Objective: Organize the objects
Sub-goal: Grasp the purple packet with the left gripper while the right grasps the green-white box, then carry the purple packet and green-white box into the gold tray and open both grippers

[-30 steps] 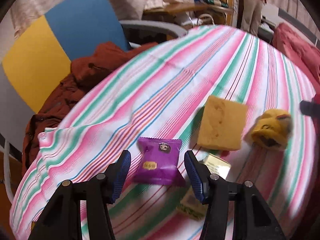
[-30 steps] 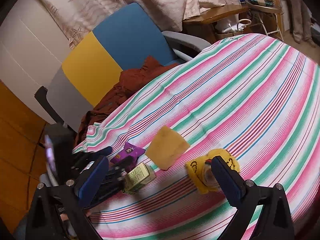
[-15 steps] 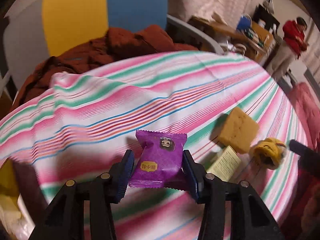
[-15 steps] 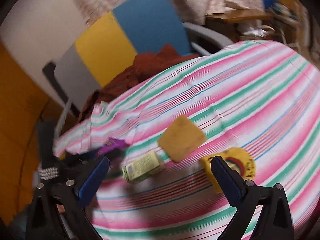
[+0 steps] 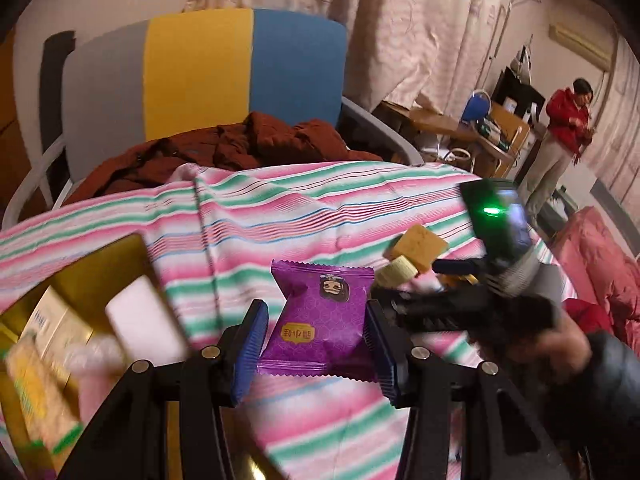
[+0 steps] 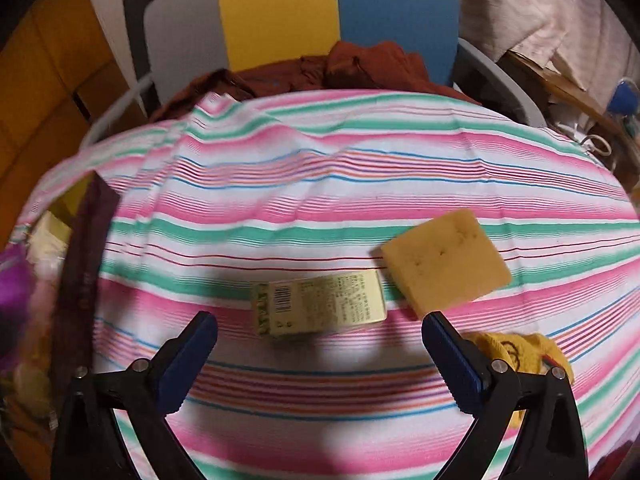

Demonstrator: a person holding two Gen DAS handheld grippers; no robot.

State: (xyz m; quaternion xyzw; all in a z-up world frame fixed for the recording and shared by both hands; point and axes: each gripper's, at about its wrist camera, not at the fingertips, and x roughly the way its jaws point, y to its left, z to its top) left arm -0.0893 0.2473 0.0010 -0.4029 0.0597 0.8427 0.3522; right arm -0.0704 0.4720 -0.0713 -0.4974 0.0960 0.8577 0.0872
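My left gripper (image 5: pixel 316 324) is shut on a purple snack packet (image 5: pixel 322 320) and holds it above the striped tablecloth (image 5: pixel 320 208). To its left sits a yellow box (image 5: pixel 100 264) with several items inside, among them a white block (image 5: pixel 140 320). My right gripper (image 6: pixel 318 338) is open, hovering just above a pale yellow carton (image 6: pixel 318 304) lying on its side. A yellow sponge (image 6: pixel 444 260) lies right of the carton. A yellow cloth item (image 6: pixel 516 352) shows behind the right finger. In the left wrist view the right gripper (image 5: pixel 452 268) appears at the right, above the sponge (image 5: pixel 418 242).
A chair (image 5: pixel 200 68) with a grey, yellow and blue back stands beyond the table, a rust-brown garment (image 5: pixel 240 148) piled on its seat. A person in a red top (image 5: pixel 564 120) stands far right by a cluttered desk. A pink quilt (image 5: pixel 600 252) lies at the right.
The left gripper has carried the purple packet leftward, bringing the yellow box into view. The right gripper has swung left and lower, from over the yellow cloth item to over the carton.
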